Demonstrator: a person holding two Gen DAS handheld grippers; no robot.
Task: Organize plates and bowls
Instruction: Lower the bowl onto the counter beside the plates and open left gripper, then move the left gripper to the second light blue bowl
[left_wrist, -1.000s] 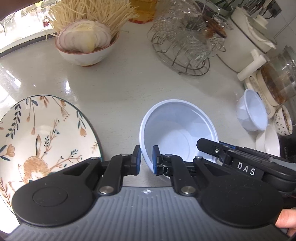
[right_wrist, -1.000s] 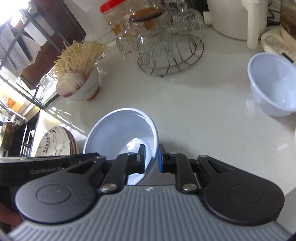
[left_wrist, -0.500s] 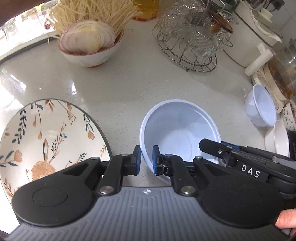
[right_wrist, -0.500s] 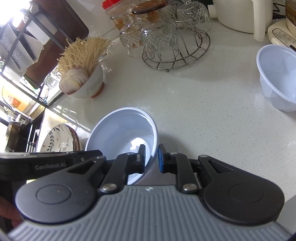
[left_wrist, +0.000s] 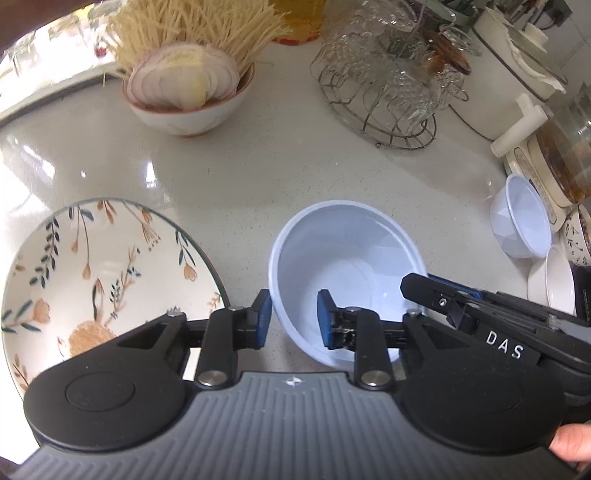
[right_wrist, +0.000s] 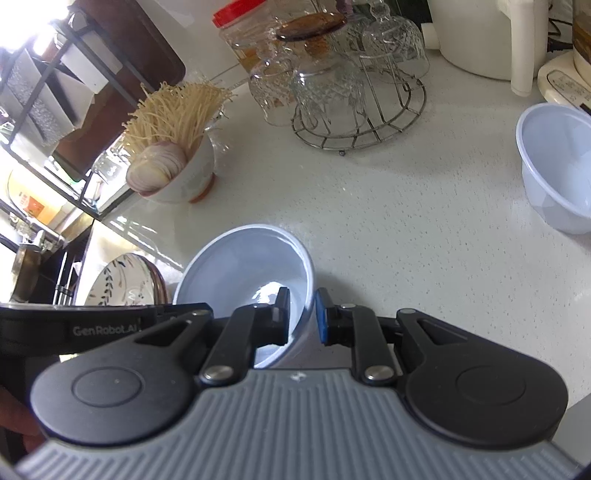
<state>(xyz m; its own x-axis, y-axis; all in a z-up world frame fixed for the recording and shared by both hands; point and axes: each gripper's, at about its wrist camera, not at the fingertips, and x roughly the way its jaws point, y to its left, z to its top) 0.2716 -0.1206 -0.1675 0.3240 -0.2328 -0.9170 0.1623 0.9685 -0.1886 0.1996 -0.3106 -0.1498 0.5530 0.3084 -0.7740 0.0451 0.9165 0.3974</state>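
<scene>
On the pale speckled stone countertop (left_wrist: 236, 173) our pale blue thin-walled plastic bowl (left_wrist: 347, 258) sits close in front of both tools, beside the round ceramic plate painted with flowers and a rabbit (left_wrist: 92, 273), near it but not touching. Our left gripper (left_wrist: 291, 319) has just been opening: its jaws now stand apart, straddling the bowl's near rim, and the pads no longer press the wall. Our right gripper (right_wrist: 301, 314) has its jaws drawn close on the rim on the opposite side, one pad inside and one outside, so we judge that it alone holds the bowl.

We expect this bowl to be very light and somewhat flexible, so a firm squeeze may buckle the wall, and the glossy plastic could slip. The rim, stiffer than the wall below, looks the best place to pinch. The plate would be heavier, hard and breakable.

Counting what we can see: two pale blue plastic bowls, ours and a second blue plastic bowl (right_wrist: 554, 166) off to the right; one flowered plate; one white ceramic bowl holding dry noodles and a halved red onion (left_wrist: 188, 96); one wire rack of upturned glasses (left_wrist: 388, 85). More white dishes at the left view's right edge are too cropped to count.
</scene>
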